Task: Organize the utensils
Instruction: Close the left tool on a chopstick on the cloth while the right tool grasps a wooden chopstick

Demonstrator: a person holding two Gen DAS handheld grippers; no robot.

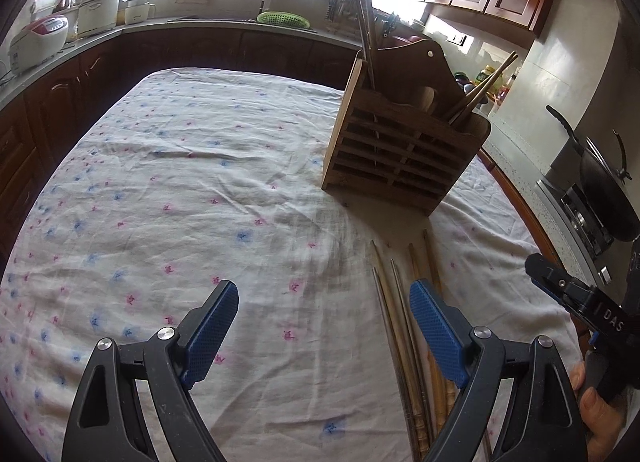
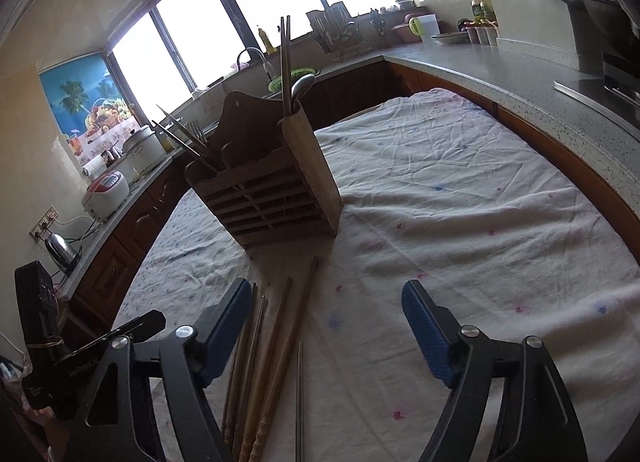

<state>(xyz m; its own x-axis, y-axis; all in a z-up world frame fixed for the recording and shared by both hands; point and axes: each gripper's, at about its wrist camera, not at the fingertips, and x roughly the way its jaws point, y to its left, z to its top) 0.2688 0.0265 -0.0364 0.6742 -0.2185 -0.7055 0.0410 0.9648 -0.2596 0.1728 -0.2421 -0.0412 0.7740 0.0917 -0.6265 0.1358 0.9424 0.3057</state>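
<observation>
Cloth (image 1: 200,165) with small flowers covers the surface under me. My wooden holder (image 1: 404,141) stands upright ahead, chopsticks and a spoon poking from its compartments. Loose chopsticks (image 2: 272,346) lie in a bundle before it, under my left gripper's (image 1: 324,336) right finger and beside my right gripper's (image 2: 326,338) left finger. Both jaws stand spread, pinching nothing; one metal chopstick (image 2: 299,394) lies between the right jaws.
</observation>
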